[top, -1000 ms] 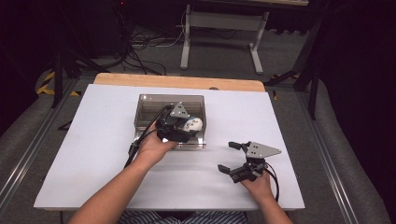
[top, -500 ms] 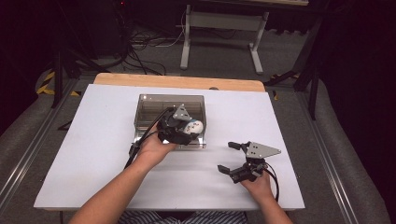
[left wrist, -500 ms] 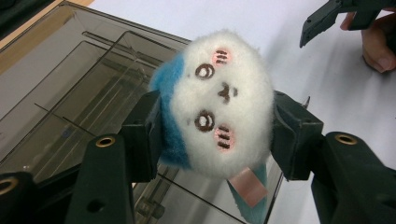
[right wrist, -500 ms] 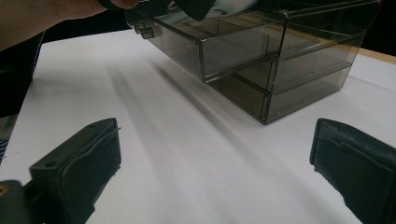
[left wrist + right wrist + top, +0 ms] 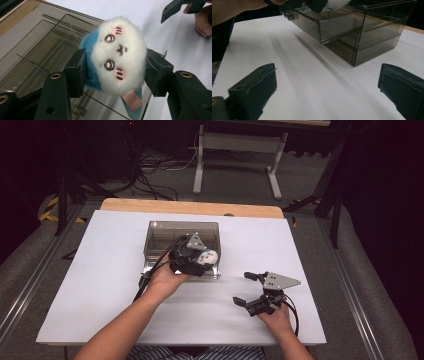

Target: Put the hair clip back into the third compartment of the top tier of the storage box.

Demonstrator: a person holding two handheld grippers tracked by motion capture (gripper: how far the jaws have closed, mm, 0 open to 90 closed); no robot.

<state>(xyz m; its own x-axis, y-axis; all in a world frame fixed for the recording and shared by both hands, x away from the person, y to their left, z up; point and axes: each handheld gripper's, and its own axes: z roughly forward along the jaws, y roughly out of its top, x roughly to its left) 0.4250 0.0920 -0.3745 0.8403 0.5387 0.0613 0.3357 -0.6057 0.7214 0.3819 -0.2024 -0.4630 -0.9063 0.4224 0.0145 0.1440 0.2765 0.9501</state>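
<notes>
My left gripper [image 5: 115, 67] has its fingers [image 5: 76, 72] pressed into both sides of the plush toy [image 5: 117, 55], a white face with a blue back, squeezed across its middle, with a pink tag dangling below. The grip looks soft to me: the fur gives, and the toy sits high between the pads, so a tilt or a quick move could let it roll out and drop. It hangs right over the open drawer [image 5: 45, 62] of the smoky clear drawer box [image 5: 182, 237], near the drawer's front edge, and I can't tell whether it sits fully above the compartment. If I let go off-centre, it may catch the drawer wall or land on the white bench [image 5: 95, 285]. The tag could also snag on the rim. In the high view my left hand [image 5: 167, 277] sits against the drawer front, so a bump might shove the box. My right gripper [image 5: 252, 290] rests well apart on the bench, fingers [image 5: 254, 87] spread wide, holding nothing.
</notes>
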